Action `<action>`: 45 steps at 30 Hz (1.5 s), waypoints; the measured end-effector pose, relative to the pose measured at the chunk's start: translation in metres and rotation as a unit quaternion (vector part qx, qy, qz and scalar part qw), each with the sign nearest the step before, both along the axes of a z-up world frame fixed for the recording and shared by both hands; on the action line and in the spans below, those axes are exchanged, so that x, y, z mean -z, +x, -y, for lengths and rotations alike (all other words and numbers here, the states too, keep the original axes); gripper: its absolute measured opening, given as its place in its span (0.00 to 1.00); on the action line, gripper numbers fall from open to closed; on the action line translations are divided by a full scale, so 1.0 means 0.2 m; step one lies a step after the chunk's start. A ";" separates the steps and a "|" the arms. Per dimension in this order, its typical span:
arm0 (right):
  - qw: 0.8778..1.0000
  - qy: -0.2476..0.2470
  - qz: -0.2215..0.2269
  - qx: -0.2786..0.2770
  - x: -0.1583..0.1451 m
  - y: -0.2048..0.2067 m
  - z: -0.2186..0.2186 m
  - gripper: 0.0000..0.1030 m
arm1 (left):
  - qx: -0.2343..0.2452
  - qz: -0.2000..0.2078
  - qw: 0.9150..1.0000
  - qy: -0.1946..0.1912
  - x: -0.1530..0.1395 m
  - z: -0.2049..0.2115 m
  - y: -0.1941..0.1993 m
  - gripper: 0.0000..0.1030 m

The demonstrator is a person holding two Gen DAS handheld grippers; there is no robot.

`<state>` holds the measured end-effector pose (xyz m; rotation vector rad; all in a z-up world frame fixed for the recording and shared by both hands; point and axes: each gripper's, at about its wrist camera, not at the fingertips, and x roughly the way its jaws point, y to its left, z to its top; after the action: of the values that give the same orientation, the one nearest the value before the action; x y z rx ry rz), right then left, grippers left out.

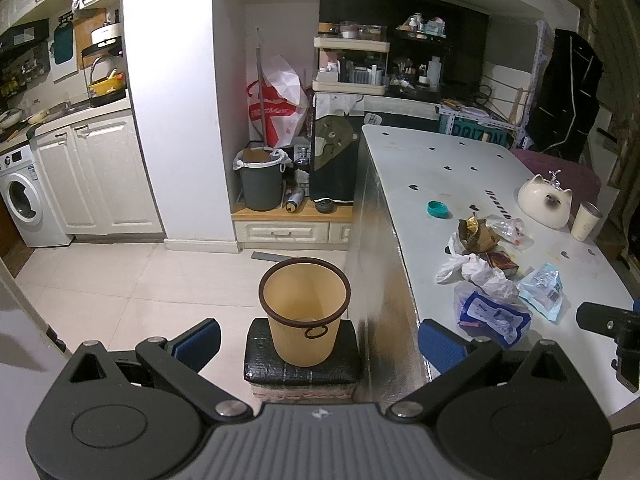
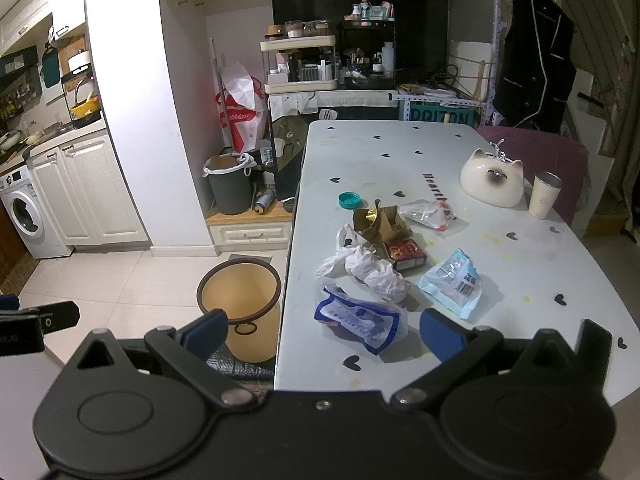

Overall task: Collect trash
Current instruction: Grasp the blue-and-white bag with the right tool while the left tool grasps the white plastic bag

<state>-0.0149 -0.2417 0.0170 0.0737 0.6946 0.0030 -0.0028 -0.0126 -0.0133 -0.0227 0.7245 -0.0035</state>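
Now bin [image 1: 304, 312] beside table edge [image 1: 384, 208], grippers wide

Wrappers [image 2: 362, 276] lie clustered on the surface [image 2: 520, 248]; the bin [image 2: 240, 312] stands on a stool [image 1: 302, 372] left of it, the cup [image 2: 543, 196] far right

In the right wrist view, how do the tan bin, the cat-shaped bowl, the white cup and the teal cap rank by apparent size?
1. Tan bin, though it is nearest the camera.
2. Cat-shaped bowl.
3. White cup.
4. Teal cap.
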 end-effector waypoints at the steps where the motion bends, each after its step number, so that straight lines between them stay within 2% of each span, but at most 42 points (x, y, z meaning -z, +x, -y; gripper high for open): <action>1: 1.000 0.000 0.000 0.000 0.00 0.00 0.00 1.00 | 0.002 0.000 1.000 0.000 -0.01 0.03 0.01 1.00; 8: 1.000 0.011 0.013 -0.002 0.02 0.05 0.06 1.00 | 0.018 0.000 1.000 -0.007 -0.03 0.04 0.08 1.00; 13: 0.999 0.006 0.028 -0.034 0.05 0.10 0.10 1.00 | 0.027 -0.004 1.000 -0.014 -0.01 0.05 0.12 1.00; 18: 0.997 -0.019 0.021 -0.074 0.12 0.23 0.15 0.99 | 0.044 -0.004 0.999 -0.020 0.00 0.06 0.19 1.00; 20: 0.996 -0.034 0.011 -0.087 0.15 0.29 0.18 0.95 | 0.049 -0.006 0.998 -0.024 0.01 0.05 0.24 1.00; 27: 0.981 -0.110 -0.038 -0.153 0.35 0.51 0.20 0.90 | 0.073 -0.014 0.996 -0.041 0.05 0.05 0.45 1.00; 29: 0.973 -0.145 -0.054 -0.173 0.42 0.56 0.17 0.90 | 0.083 -0.018 0.995 -0.045 0.05 0.06 0.53 1.00; 34: 0.955 -0.177 -0.093 -0.219 0.57 0.65 0.12 0.88 | 0.114 -0.034 0.991 -0.053 0.07 0.10 0.74 1.00; 38: 0.932 -0.241 -0.117 -0.245 0.70 0.71 0.03 0.84 | 0.149 -0.065 0.984 -0.072 0.11 0.14 0.93 1.00; 41: 0.910 -0.296 -0.126 -0.263 0.80 0.73 -0.03 0.79 | 0.180 -0.106 0.973 -0.095 0.17 0.19 1.09 1.00; 44: 0.866 -0.391 -0.128 -0.285 0.93 0.71 -0.10 0.72 | 0.206 -0.141 0.962 -0.107 0.23 0.26 1.22 1.00; 45: 0.857 -0.405 -0.134 -0.289 0.97 0.71 -0.11 0.65 | 0.213 -0.151 0.959 -0.112 0.24 0.28 1.27 1.00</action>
<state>0.1266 -0.2195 -0.1770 -0.9688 0.9290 0.2821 0.2507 -0.0693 -0.0621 -0.0840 1.0217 -0.5051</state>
